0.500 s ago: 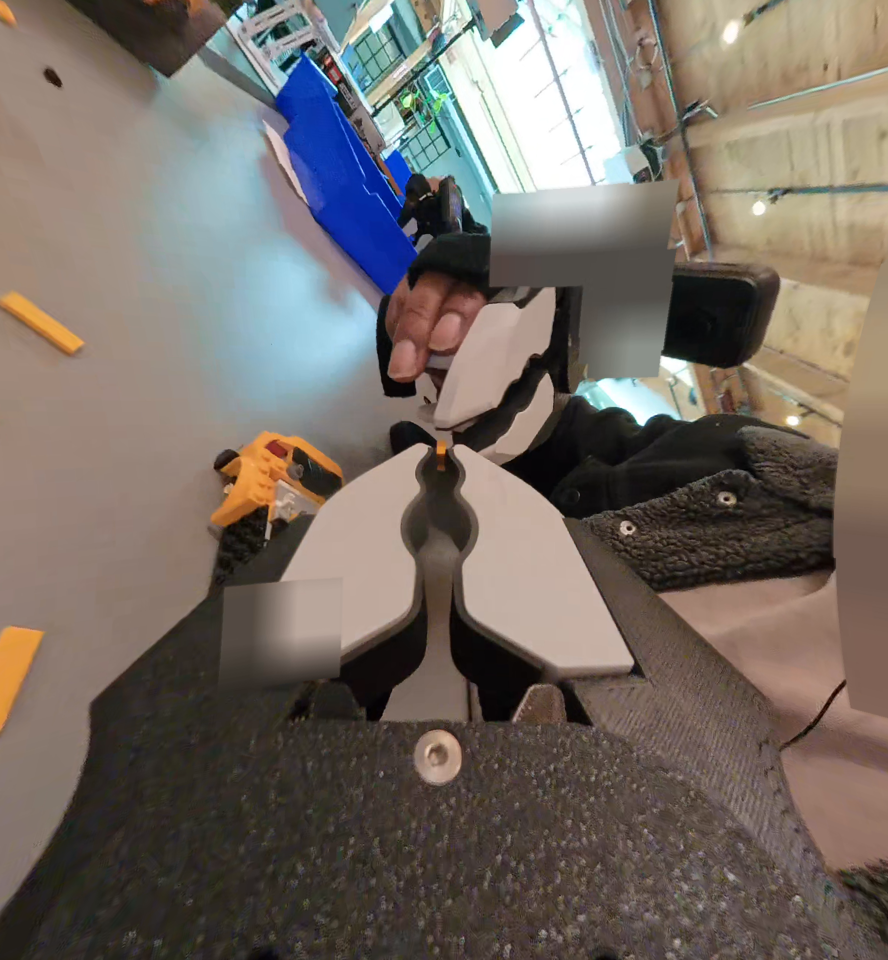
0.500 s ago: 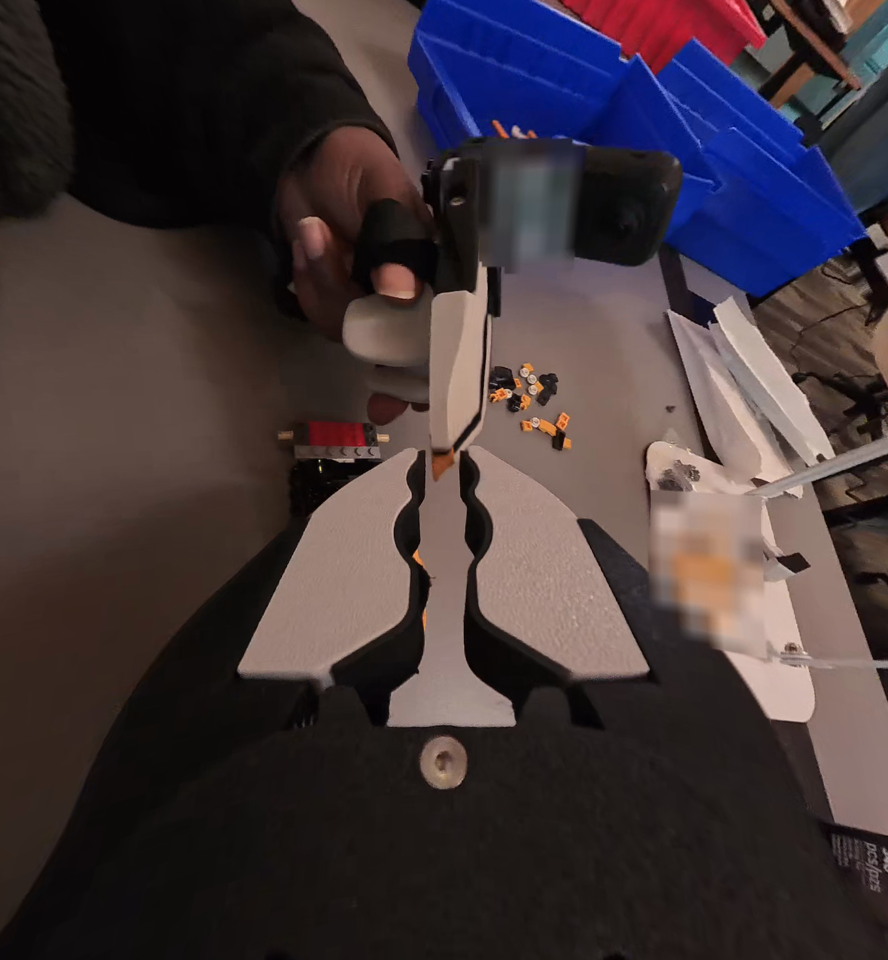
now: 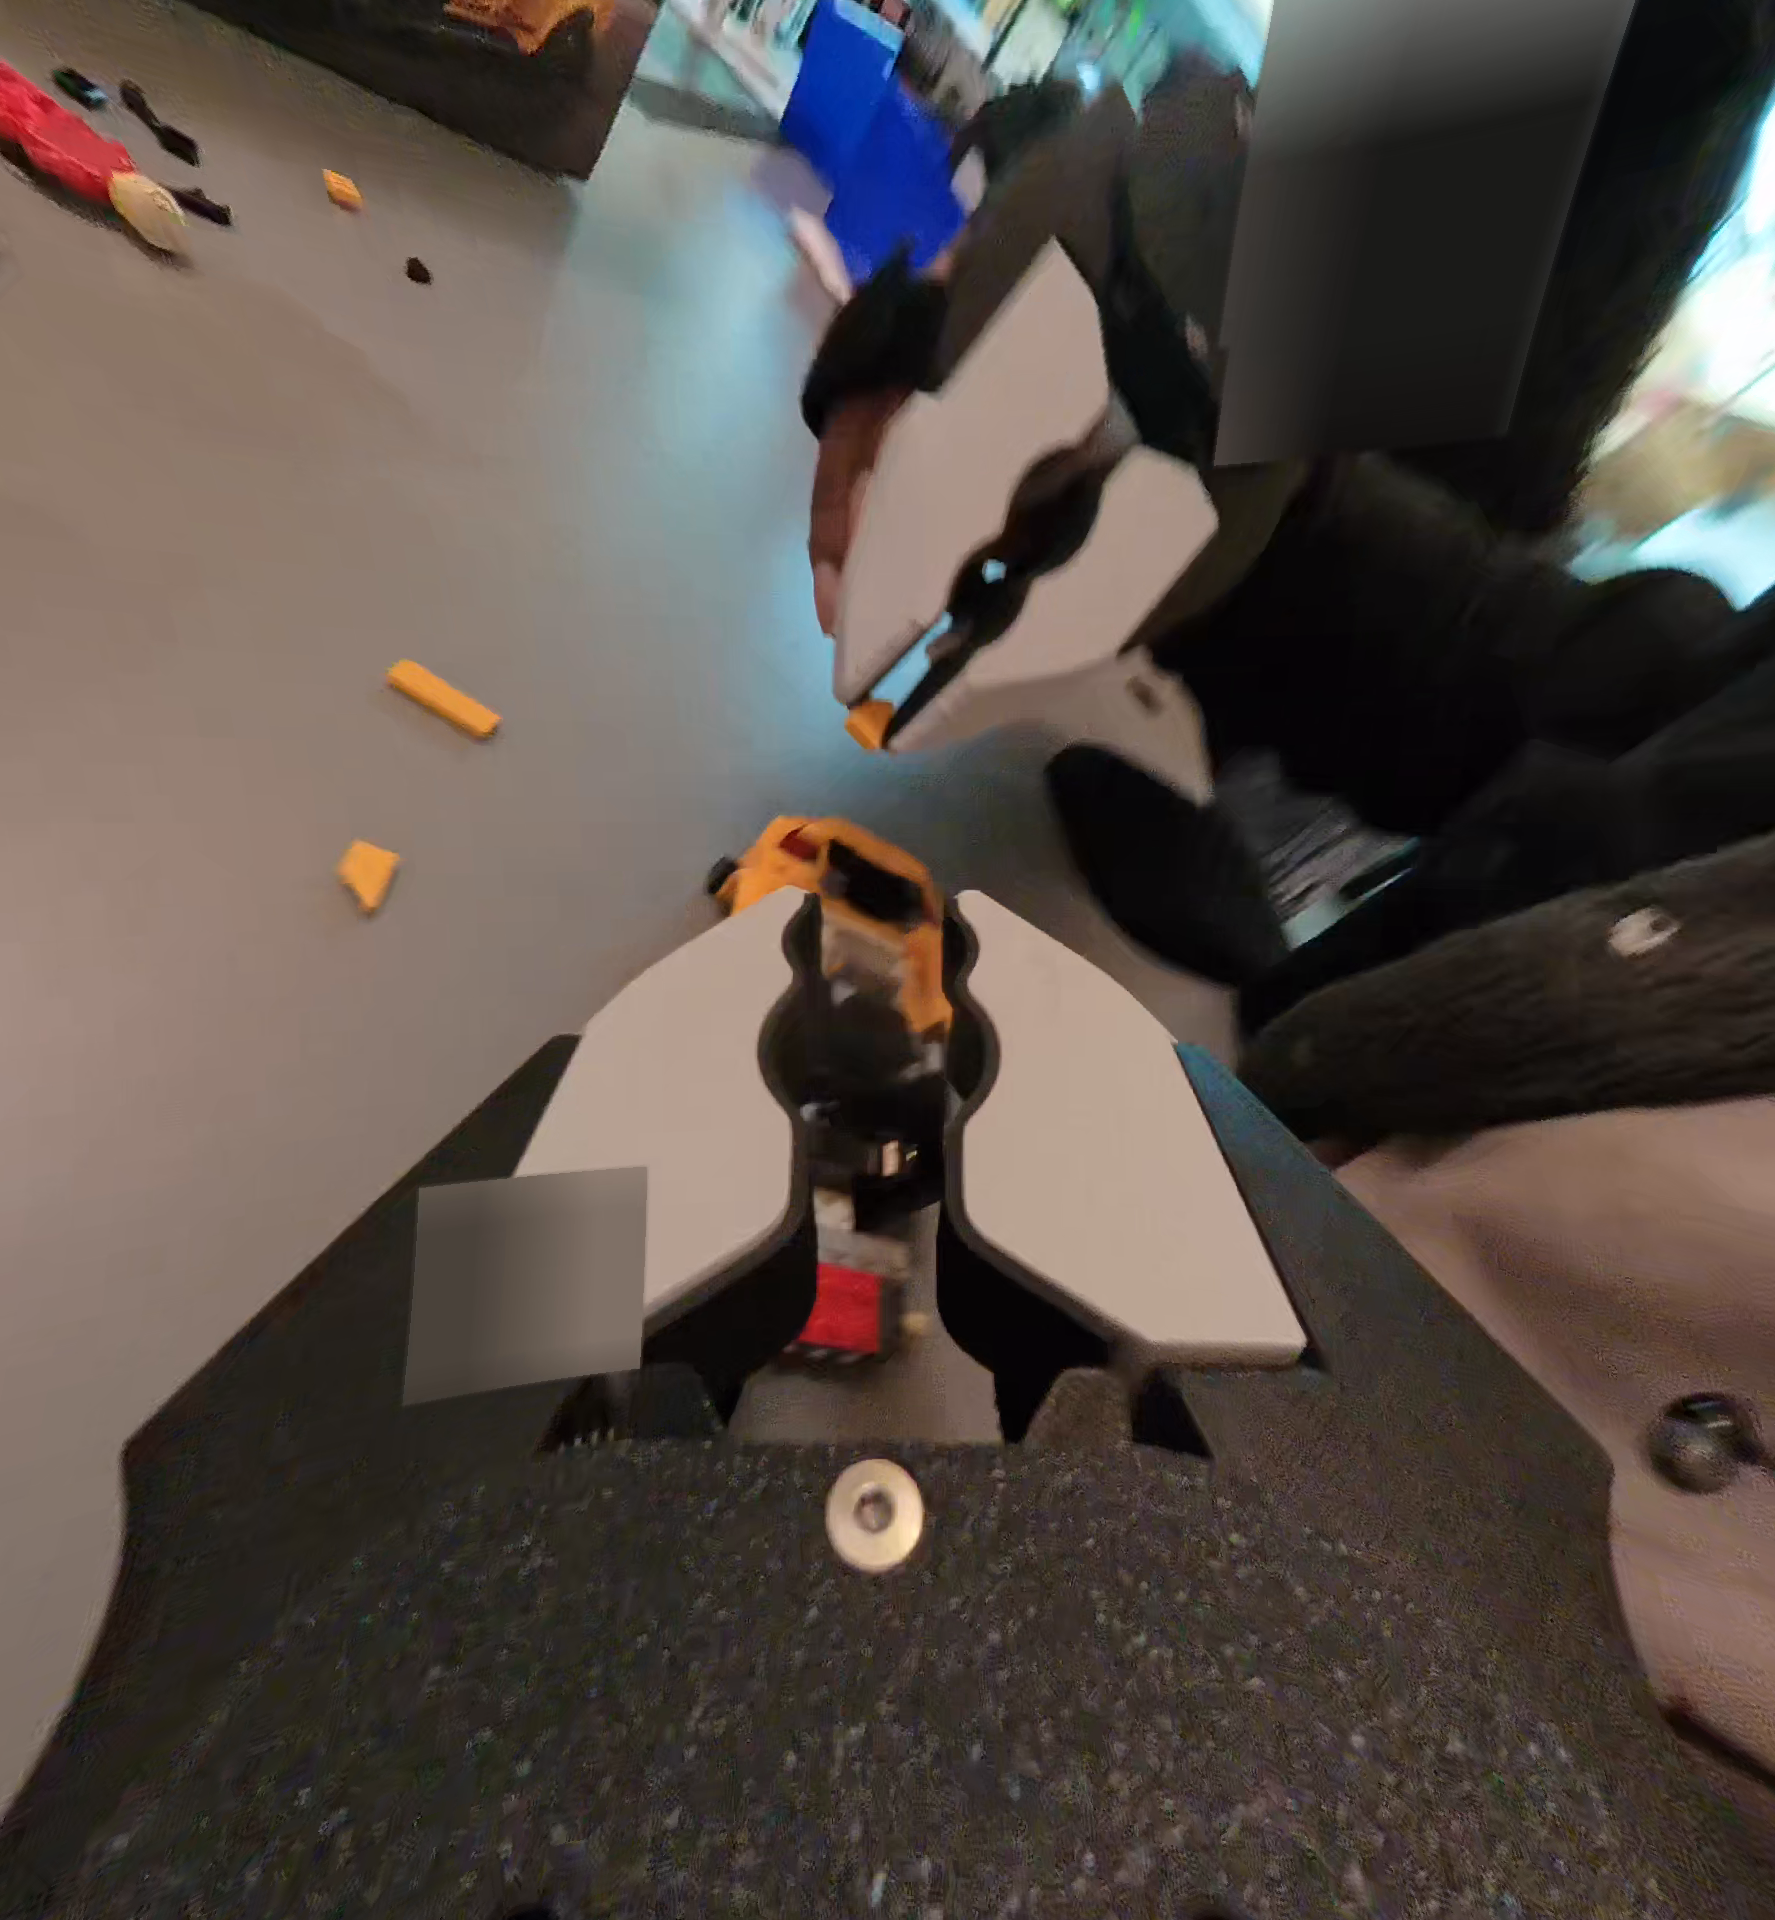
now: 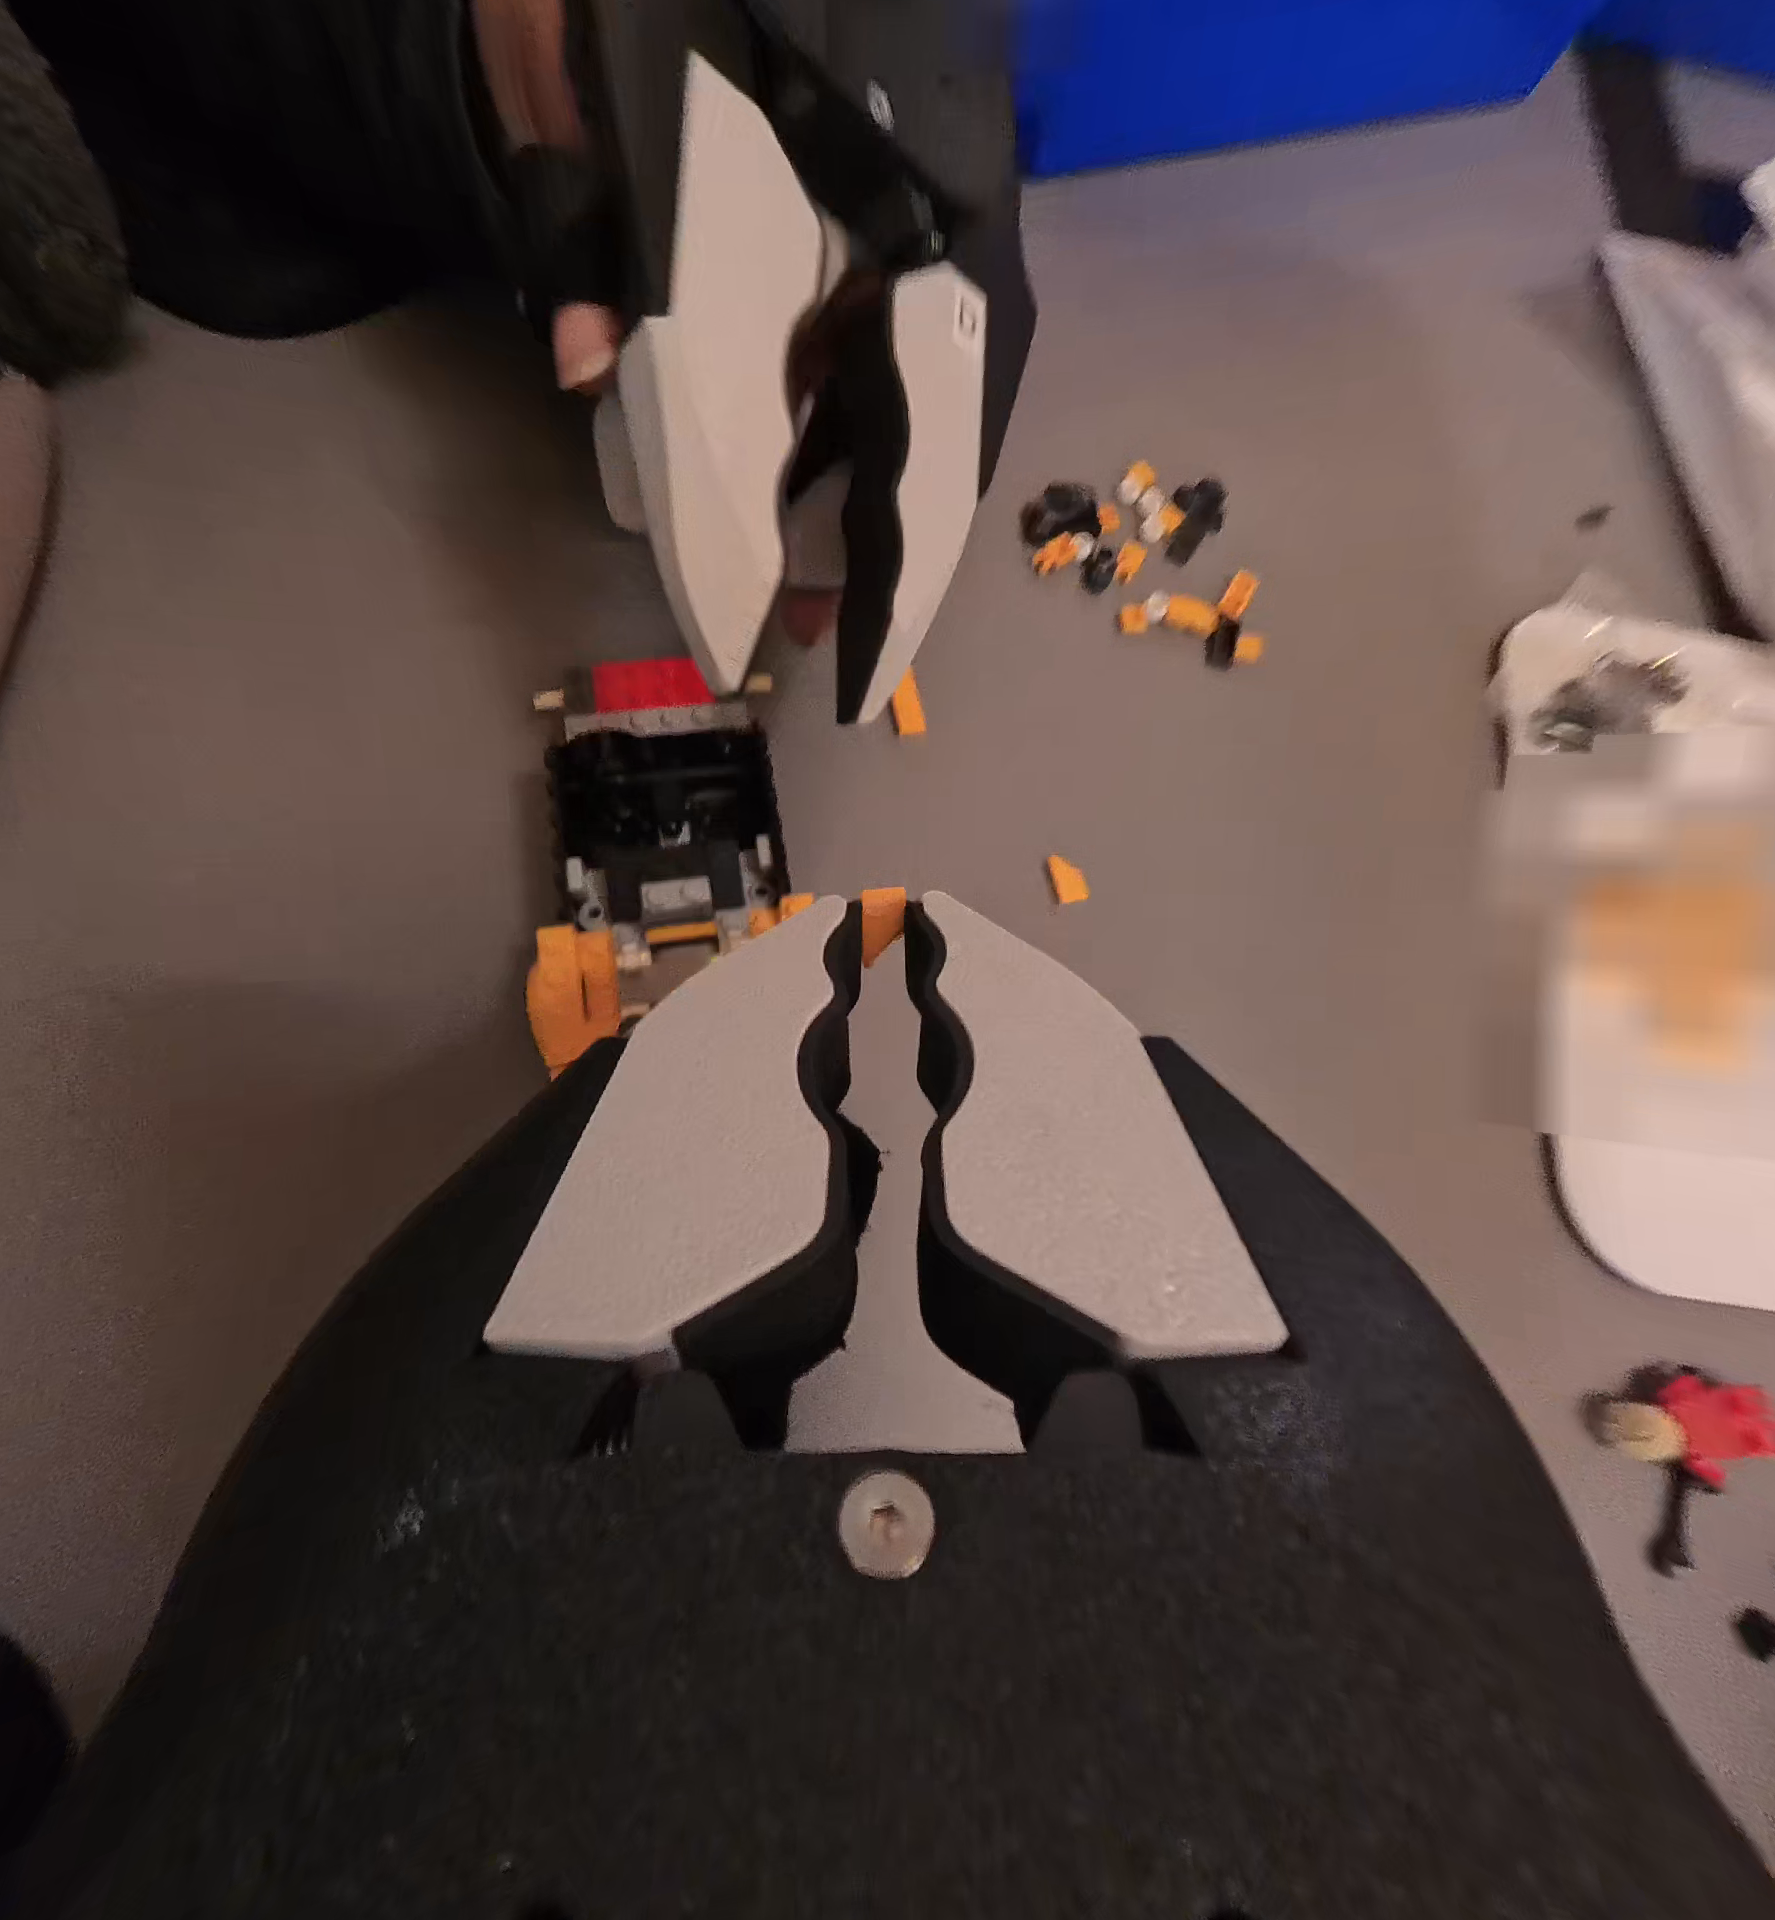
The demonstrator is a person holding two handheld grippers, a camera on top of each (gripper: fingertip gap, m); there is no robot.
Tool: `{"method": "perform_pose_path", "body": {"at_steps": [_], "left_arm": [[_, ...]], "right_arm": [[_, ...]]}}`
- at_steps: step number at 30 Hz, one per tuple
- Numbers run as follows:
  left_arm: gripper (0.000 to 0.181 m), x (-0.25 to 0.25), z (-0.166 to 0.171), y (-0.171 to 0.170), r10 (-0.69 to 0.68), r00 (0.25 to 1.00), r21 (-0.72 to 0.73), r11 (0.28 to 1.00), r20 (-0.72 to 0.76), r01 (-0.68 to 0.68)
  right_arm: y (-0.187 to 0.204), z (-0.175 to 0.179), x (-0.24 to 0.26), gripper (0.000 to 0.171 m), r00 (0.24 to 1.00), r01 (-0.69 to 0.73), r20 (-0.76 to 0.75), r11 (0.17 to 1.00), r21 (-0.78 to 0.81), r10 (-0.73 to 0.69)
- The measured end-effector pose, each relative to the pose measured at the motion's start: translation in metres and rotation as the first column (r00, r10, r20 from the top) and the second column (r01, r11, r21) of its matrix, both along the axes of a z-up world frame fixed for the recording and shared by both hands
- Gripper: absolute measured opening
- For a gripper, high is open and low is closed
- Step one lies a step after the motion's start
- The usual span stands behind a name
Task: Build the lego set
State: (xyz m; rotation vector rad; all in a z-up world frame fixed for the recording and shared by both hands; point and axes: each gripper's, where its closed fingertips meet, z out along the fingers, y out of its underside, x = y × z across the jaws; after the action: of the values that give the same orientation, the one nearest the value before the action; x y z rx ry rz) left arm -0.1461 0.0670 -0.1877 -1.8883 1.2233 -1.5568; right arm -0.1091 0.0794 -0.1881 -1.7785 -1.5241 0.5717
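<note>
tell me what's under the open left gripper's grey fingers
The partly built orange, black and red lego vehicle lies on the grey table below the left gripper, seen through the gap between its fingers. The fingers cover the vehicle's sides in this view.

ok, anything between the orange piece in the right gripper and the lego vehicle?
Nothing visible. The right gripper pinches the orange piece beside the yellow end of the lego vehicle; the left wrist view shows only grey table between them. The left gripper hangs open at the red end, off that path.
</note>
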Motion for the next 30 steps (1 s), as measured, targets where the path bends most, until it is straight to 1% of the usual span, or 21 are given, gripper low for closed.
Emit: {"method": "perform_pose_path", "body": {"at_steps": [2, 4, 8, 10, 12, 14, 16, 27, 30], "left_arm": [[0.030, -0.001, -0.013, -0.002, -0.024, 0.996, 0.154, 0.987, -0.082, 0.036], [0.039, -0.001, -0.024, -0.007, -0.053, 0.988, 0.257, 0.962, -0.147, 0.089], [0.059, 0.001, -0.041, -0.021, -0.104, 0.966, 0.363, 0.913, -0.237, 0.187], [0.066, 0.002, -0.048, -0.026, -0.121, 0.955, 0.407, 0.885, -0.271, 0.228], [0.067, 0.002, -0.052, -0.029, -0.136, 0.946, 0.426, 0.867, -0.293, 0.257], [0.063, 0.000, -0.055, -0.030, -0.145, 0.940, 0.436, 0.857, -0.309, 0.275], [0.058, -0.001, -0.056, -0.030, -0.149, 0.938, 0.433, 0.857, -0.312, 0.280], [0.058, -0.002, -0.056, -0.028, -0.158, 0.939, 0.439, 0.852, -0.306, 0.287], [0.058, -0.003, -0.051, -0.027, -0.167, 0.944, 0.419, 0.863, -0.286, 0.280]], "right_arm": [[-0.001, -0.010, 0.002, 0.008, 1.000, -0.010, 0.001, 0.996, -0.090, 0.010], [-0.002, -0.019, 0.002, 0.008, 1.000, -0.022, 0.009, 0.989, -0.144, 0.024], [-0.005, -0.031, 0.000, 0.008, 0.997, -0.040, 0.049, 0.979, -0.199, 0.051], [-0.007, -0.035, -0.001, 0.008, 0.995, -0.051, 0.069, 0.975, -0.215, 0.067], [-0.009, -0.039, -0.002, 0.008, 0.992, -0.058, 0.095, 0.973, -0.225, 0.081], [-0.009, -0.042, -0.002, 0.008, 0.990, -0.060, 0.112, 0.972, -0.227, 0.087], [-0.009, -0.043, -0.002, 0.008, 0.989, -0.061, 0.116, 0.969, -0.238, 0.090], [-0.011, -0.046, -0.003, 0.008, 0.986, -0.066, 0.130, 0.960, -0.272, 0.105], [-0.011, -0.047, -0.003, 0.008, 0.985, -0.068, 0.135, 0.955, -0.287, 0.110]]}}
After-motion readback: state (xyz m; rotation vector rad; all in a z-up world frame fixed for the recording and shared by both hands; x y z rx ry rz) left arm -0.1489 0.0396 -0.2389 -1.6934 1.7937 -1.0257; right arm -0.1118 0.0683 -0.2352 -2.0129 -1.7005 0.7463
